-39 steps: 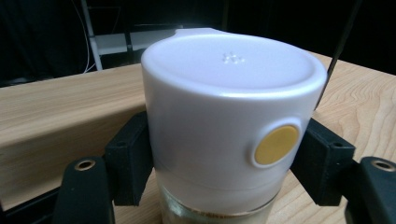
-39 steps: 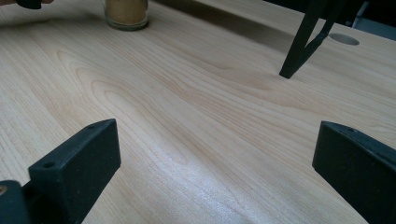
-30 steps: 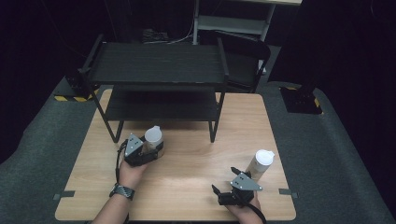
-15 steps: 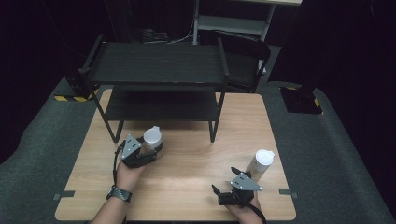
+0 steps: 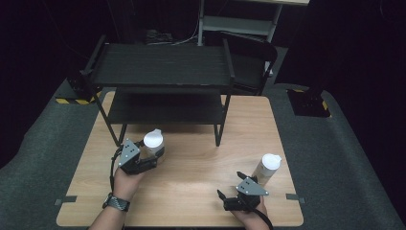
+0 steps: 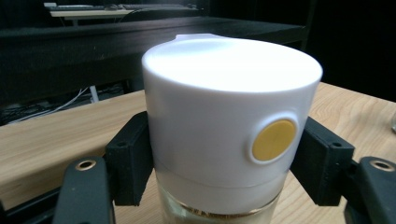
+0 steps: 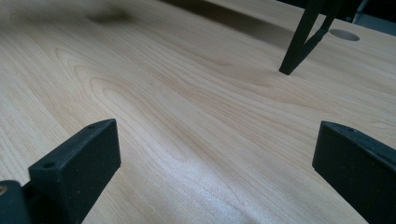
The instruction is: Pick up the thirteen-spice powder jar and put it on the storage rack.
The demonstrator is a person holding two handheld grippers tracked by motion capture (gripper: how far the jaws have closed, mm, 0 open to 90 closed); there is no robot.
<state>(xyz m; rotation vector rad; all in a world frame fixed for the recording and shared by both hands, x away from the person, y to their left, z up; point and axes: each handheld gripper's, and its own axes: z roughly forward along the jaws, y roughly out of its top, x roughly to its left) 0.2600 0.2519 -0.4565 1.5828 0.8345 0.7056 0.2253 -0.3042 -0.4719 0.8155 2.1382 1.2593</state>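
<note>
My left gripper [image 5: 152, 152] is shut on a bottle [image 5: 153, 141] with a white cap, at the table's left just in front of the black rack. In the left gripper view the black pads [image 6: 130, 158] press both sides of the bottle [image 6: 219, 135], below a yellow dot on its cap; its base is hidden. My right gripper [image 5: 231, 185] rests near the front edge at the right, open, with bare wood between its jaws [image 7: 219, 154]. A second white-capped bottle [image 5: 268, 167] stands upright just right of it, apart from its jaws.
A black two-tier rack [image 5: 163, 64] stands across the back half of the wooden table [image 5: 191, 167]; one of its legs [image 7: 299, 42] shows ahead of the right gripper. Grey matting surrounds the table. A dark chair [image 5: 249, 62] sits behind the rack.
The left gripper, with the bottle in it, has risen a little and shifted slightly left. The right gripper and the second bottle have kept still.
</note>
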